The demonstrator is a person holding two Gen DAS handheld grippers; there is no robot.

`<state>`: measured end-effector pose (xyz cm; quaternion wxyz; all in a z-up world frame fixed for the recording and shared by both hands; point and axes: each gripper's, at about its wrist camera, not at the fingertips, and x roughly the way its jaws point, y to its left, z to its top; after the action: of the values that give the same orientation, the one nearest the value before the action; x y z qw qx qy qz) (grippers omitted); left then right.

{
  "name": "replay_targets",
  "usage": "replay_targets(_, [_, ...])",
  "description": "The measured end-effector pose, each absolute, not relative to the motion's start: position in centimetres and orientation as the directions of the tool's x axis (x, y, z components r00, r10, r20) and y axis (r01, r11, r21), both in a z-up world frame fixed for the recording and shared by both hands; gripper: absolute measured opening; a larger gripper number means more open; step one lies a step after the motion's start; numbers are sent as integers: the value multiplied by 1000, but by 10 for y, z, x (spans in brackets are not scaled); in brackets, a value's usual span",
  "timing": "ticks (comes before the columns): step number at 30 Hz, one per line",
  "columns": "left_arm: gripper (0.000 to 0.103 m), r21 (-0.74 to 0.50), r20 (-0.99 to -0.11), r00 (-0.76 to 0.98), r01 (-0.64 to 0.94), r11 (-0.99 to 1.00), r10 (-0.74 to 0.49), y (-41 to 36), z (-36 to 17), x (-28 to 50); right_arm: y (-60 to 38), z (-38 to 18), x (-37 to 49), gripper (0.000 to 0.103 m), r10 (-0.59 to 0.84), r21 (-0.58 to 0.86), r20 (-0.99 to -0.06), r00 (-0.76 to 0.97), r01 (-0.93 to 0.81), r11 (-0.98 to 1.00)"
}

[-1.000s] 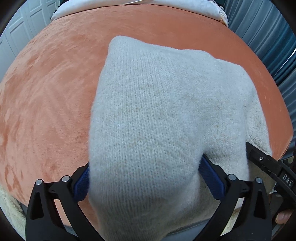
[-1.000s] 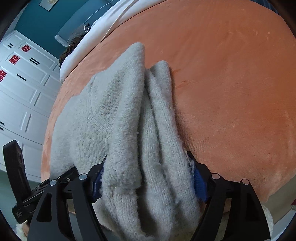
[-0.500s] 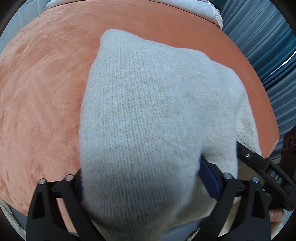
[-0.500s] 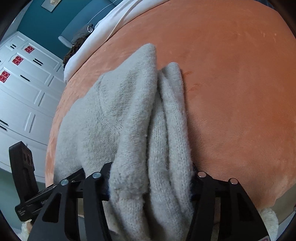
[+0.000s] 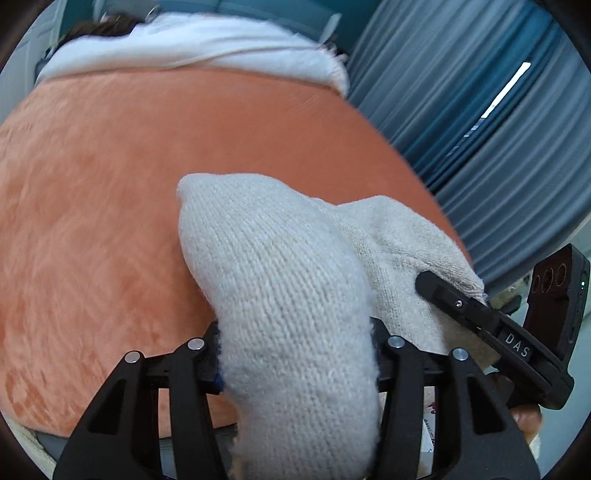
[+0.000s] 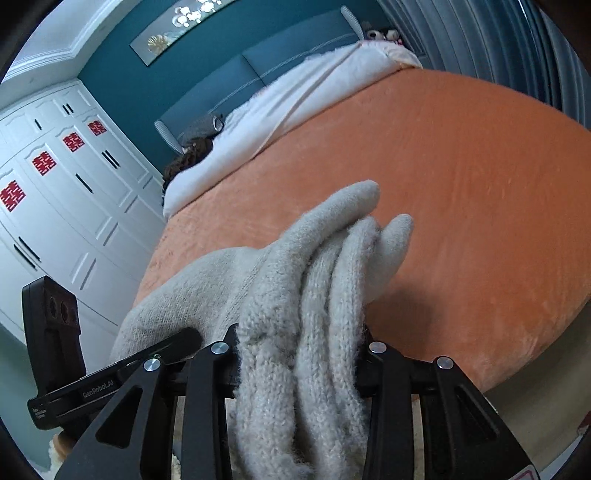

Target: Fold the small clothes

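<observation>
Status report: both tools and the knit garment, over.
Left tool and right tool closing on cream knit garment, bunched between the jaws. Orange plush bedspread beneath. Nothing in the way.

Place: a bedroom in a home
Bed: a wide bed under an orange blanket [image 6: 461,177], with a white duvet [image 6: 280,110] bunched along its far edge
Headboard: padded blue panels [image 6: 280,55] against a teal wall
Wardrobe: white panelled doors [image 6: 62,192] with red paper cut-outs
Window side: grey-blue curtains [image 5: 461,92]
Wall: a long framed picture [image 6: 177,26]
</observation>
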<state>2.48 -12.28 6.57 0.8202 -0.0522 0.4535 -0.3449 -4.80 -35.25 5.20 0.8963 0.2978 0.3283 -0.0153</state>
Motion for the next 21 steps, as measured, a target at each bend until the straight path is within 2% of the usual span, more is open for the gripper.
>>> replay_targets(4, [50,-381,-589,422,607,697,-689,-117,133,0,-348,116,-79,34,105,495,-480,871,170,852])
replay_targets(10, [50,-294,-375,533,708,643,-758,-86,237,-31,-320,218,-115,34,65,413,-230,971,37,910])
replay_targets(15, [53,-210,-188,613,738,641,-768,-40,307,-50,-290,286,-131,35,108,336,-35,994,-90,938])
replay_targets(19, [55,-138,-40,665,736,663,-746,1,346,-61,-261,325,-129,35,169,286,66,983,-181,941])
replay_targets(21, [57,-113,3,681,728,676,-732,19,356,-60,-248,338,-121,35,199,273,92,976,-217,937])
